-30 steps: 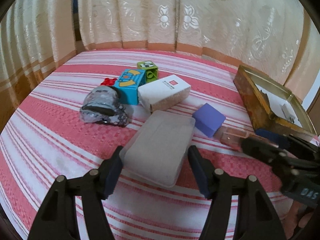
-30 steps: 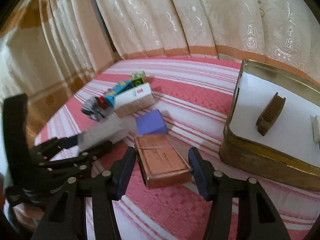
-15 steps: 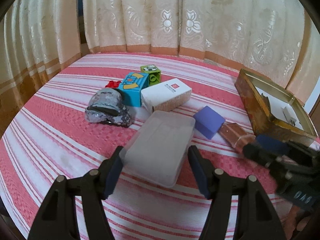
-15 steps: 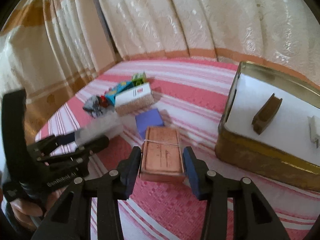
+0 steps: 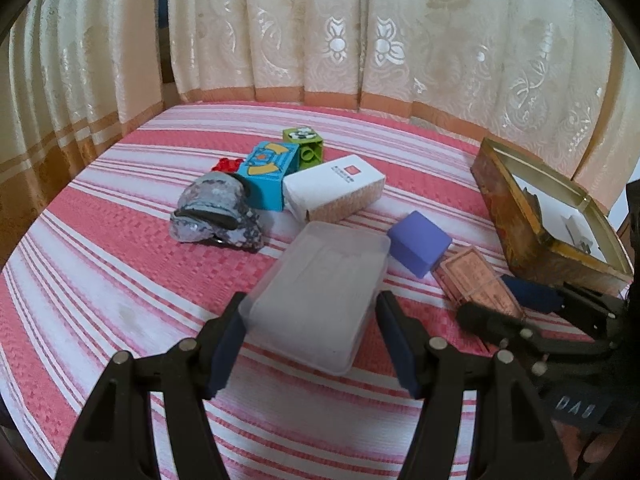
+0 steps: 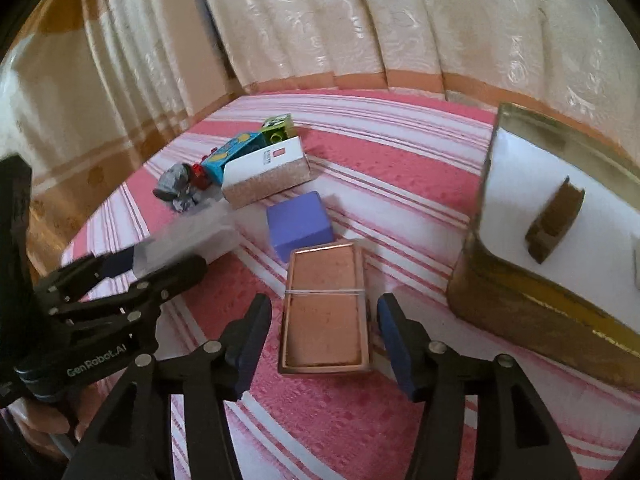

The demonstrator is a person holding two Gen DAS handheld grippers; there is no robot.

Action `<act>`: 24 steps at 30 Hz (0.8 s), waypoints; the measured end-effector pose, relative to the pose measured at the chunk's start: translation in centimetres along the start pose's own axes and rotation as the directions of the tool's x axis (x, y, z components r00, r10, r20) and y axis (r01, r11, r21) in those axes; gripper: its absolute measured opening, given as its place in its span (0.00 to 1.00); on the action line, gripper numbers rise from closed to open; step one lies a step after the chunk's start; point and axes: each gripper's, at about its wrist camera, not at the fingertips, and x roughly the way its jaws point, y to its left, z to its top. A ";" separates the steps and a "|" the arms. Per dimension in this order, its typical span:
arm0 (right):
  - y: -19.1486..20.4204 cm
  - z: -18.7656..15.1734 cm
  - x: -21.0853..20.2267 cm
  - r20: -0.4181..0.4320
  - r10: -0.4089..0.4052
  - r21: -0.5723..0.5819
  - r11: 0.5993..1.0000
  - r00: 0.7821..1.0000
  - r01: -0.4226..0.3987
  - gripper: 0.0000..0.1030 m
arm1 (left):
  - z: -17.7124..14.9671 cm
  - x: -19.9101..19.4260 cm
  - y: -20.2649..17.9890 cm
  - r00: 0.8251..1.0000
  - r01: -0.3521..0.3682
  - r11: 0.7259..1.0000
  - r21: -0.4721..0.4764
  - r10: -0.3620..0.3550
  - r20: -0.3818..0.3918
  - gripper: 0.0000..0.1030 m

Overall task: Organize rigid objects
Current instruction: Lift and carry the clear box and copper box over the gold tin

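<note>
My left gripper [image 5: 310, 338] holds a frosted clear plastic box [image 5: 320, 292], its pads against both long sides, just above the striped cloth. In the right wrist view the same box [image 6: 188, 236] juts from the left gripper [image 6: 156, 266]. My right gripper [image 6: 322, 344] is open, its fingers wide on either side of a copper-coloured flat case [image 6: 326, 312] with a rubber band; gaps show on both sides. That case [image 5: 478, 280] lies beside a purple block [image 5: 420, 242]. An open gold tin [image 6: 540, 292] stands on the right with a brown comb-like piece [image 6: 554, 226] inside.
Further back lie a white carton [image 5: 336, 192], a blue toy block [image 5: 266, 174], a green block [image 5: 304, 146], a red piece [image 5: 225, 165] and a grey camouflage pouch [image 5: 216, 214]. Cream curtains [image 5: 360, 32] hang round the far edge of the cloth-covered table.
My right gripper closed on the copper case half a second ago and has since opened wide around it. My left gripper keeps its hold on the plastic box, nearly unmoved.
</note>
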 end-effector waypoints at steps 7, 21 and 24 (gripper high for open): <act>1.0 -0.2 0.1 -0.009 -0.076 -0.062 0.995 0.997 0.075 0.47 | -0.1 -0.8 -0.3 0.998 -0.045 0.999 0.011 0.044 0.045 0.63; -1.7 0.3 -4.6 0.183 0.103 0.078 0.990 0.978 -0.119 0.47 | 0.3 -1.9 -1.1 0.992 -0.054 0.998 -0.008 0.055 0.114 0.63; -2.1 0.5 -5.7 0.229 0.086 0.085 0.991 0.970 -0.108 0.47 | 1.0 -2.4 -1.8 0.988 -0.048 0.999 -0.003 0.048 0.145 0.63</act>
